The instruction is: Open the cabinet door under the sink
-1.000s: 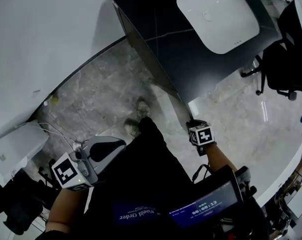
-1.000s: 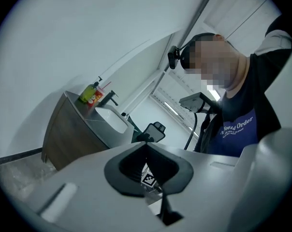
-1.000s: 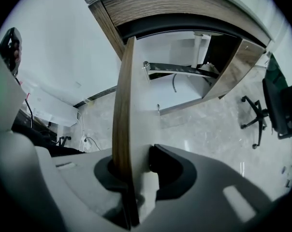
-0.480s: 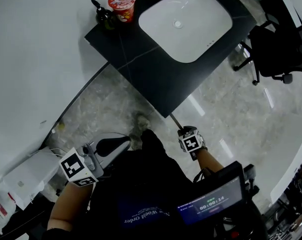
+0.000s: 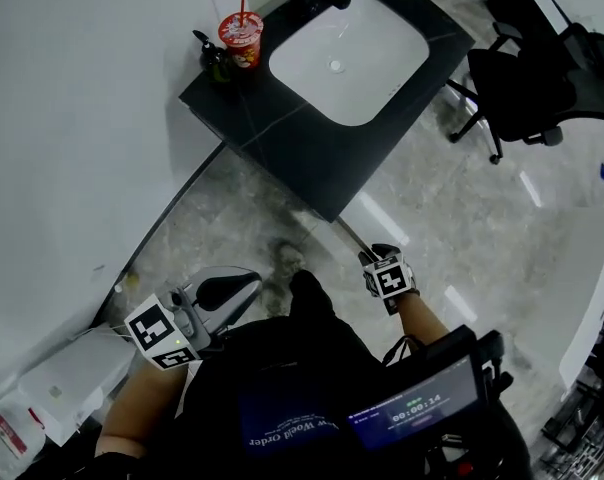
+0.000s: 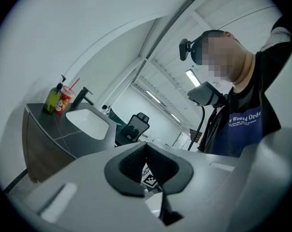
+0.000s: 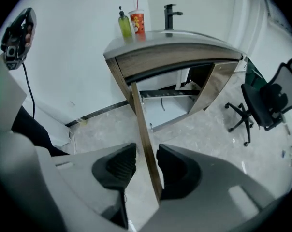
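My right hand-held gripper (image 7: 146, 154) is opening its jaws, with the free edge of the cabinet door (image 7: 142, 120) between them. The door stands swung wide from the left front corner of the cabinet (image 7: 151, 64) under the sink (image 5: 347, 58). My left hand-held gripper (image 6: 146, 146) is closed on nothing.

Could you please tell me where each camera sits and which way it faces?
Head view: on the person's head, facing steeply down at sink, floor, left gripper, right gripper, forearms.
Left gripper view: on that gripper, facing level past closed jaws toward the person's chest.
Right gripper view: on that gripper, facing down along the cabinet door between its opening jaws.
Shared: all show the red cup on the counter.
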`<state>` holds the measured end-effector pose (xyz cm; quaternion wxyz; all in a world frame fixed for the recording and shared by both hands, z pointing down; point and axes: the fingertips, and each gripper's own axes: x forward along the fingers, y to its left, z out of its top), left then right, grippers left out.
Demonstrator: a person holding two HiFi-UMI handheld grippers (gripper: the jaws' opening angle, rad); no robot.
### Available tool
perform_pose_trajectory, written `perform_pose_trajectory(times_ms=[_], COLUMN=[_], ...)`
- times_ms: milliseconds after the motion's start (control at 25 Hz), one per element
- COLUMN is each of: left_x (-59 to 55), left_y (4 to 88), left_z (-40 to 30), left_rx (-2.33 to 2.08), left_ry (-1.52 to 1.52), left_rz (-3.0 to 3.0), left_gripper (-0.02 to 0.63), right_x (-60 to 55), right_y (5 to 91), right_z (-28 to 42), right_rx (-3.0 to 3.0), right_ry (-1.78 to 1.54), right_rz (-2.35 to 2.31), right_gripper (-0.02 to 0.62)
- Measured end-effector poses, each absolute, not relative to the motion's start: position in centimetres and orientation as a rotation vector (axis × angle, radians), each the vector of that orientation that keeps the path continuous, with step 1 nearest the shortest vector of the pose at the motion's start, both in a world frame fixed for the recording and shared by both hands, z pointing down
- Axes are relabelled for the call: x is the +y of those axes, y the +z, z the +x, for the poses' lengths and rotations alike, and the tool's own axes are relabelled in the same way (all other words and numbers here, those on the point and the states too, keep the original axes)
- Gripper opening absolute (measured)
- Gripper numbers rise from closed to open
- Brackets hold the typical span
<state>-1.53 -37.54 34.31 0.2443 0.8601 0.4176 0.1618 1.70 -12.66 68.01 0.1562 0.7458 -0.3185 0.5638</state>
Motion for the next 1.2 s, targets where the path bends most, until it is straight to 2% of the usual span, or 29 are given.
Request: perform_pose_trajectory(times_ms=[280, 600, 880, 1200], left_x=[-39.4, -39.6, -39.1, -32.1], left_y=[29.8, 24.3, 21.8, 20.8], left_z=[-6.6, -9.1, -9.5, -8.2], left_rx=[1.175, 1.182, 1.158, 1.109], left_ry=[0.355, 0.224, 0.159, 0.159], left_rz=[2.400, 2.434, 2.490, 2.546], left_gripper=[0.000, 0.000, 0.000, 0.000], right_x=[-14.1, -15.0, -14.6, -12.0], right_y=[58.1, 46.8, 41.4, 38.3], right_z=[1.3, 1.2, 1.2, 1.7], right_rx=[-0.889, -0.926, -0.978, -1.189], right_ry=[1.427, 1.243, 1.131, 1.035], right_rz=[2.328, 2.476, 2.539, 2.503], right_gripper=[0.137, 0.137, 0.137, 0.135])
